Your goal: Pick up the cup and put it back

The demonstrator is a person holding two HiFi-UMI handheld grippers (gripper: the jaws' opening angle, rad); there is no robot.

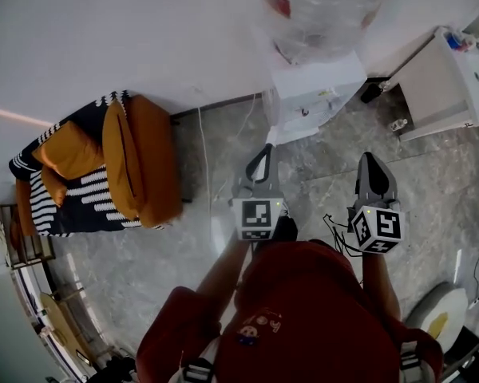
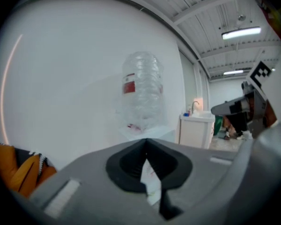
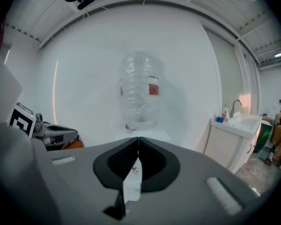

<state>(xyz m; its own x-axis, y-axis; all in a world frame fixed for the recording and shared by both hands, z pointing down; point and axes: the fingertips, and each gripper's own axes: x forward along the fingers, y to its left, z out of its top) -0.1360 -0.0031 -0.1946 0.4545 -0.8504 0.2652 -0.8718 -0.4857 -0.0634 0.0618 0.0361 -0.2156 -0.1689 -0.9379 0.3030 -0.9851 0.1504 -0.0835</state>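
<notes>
Bright, even light from ceiling strip lamps (image 2: 241,32) flattens the white wall (image 1: 104,30), crossed by a thin pink streak of glare (image 2: 9,78), while both gripper views bulge fisheye-round inside black corners and the left gripper (image 2: 146,140), close to its lens, looks soft.

Left tongs (image 2: 147,143) closed, empty; clear water jug (image 2: 141,90) ahead; white cabinet (image 2: 195,131) right.
</notes>
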